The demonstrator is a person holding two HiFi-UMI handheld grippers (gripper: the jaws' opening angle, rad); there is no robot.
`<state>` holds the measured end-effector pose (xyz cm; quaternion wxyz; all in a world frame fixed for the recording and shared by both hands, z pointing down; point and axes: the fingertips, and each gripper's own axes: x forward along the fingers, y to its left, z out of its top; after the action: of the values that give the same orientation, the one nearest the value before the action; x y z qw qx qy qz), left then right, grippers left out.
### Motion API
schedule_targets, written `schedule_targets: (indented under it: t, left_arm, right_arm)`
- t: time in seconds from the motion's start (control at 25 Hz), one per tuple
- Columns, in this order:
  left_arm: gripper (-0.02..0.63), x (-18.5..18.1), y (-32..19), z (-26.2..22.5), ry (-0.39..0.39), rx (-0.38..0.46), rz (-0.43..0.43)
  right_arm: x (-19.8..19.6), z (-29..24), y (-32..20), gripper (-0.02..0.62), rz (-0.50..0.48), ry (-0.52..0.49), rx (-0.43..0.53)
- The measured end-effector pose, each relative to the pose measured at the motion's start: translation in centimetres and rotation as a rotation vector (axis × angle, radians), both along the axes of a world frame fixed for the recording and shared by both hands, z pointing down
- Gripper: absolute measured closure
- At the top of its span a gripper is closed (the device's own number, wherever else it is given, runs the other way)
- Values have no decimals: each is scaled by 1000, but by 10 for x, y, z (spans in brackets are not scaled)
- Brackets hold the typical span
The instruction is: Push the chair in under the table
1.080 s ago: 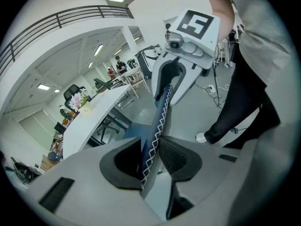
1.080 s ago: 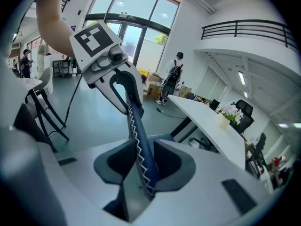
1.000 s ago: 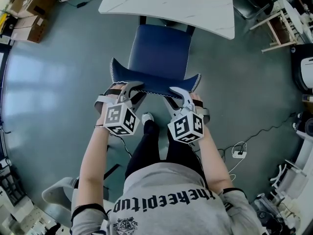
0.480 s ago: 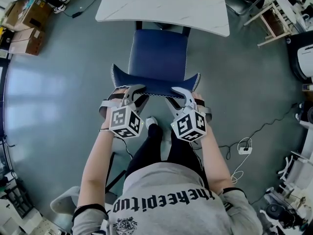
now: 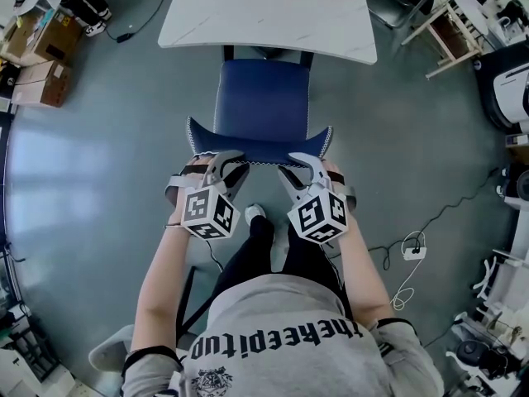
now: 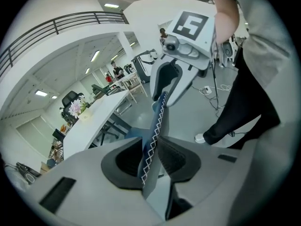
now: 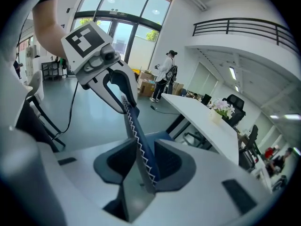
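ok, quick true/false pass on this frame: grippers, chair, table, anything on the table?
1. The left gripper and the right gripper both have the backrest between their jaws. True: the pads press on its top edge, and both pairs of jaws have just closed further.
2. The seat is fully under the table. False: only its far end reaches the table edge, and most of it is out in the open.
3. The seat is red. False: it is blue.
4. A flower pot stands on the table. True.
5. Both grippers hold the backrest at one spot. False: they are apart, the left gripper on its left part and the right gripper on its right part.
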<state>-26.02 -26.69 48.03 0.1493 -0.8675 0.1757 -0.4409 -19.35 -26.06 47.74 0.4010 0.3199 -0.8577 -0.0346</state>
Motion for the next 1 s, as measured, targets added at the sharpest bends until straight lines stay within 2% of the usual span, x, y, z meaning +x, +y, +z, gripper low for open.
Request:
schedule_targets:
  t: [0.08, 0.16, 0.28, 0.56, 0.76, 0.88, 1.0]
  left_arm:
    - [525, -2, 3, -8, 40, 10, -21]
    - [570, -3, 5, -16, 79, 17, -52]
    - [586, -1, 9, -28, 147, 7, -100]
    - [591, 14, 13, -74, 377, -14, -206]
    - [591, 23, 16, -114, 579, -21, -278]
    - [591, 23, 17, -141, 688, -1, -323]
    - [591, 22, 20, -159, 756, 31, -353]
  right_arm:
    - [-2, -9, 1, 492, 17, -44, 14]
    - [-3, -19, 1, 557, 38, -92, 29]
    - [-7, -34, 1, 582, 35, -143, 32]
    - [-16, -67, 4, 584, 11, -269, 13]
    - [-27, -97, 11, 584, -40, -386, -8]
    - [-33, -120, 15, 584, -77, -449, -4]
    - [-35, -138, 19, 584, -105, -499, 4]
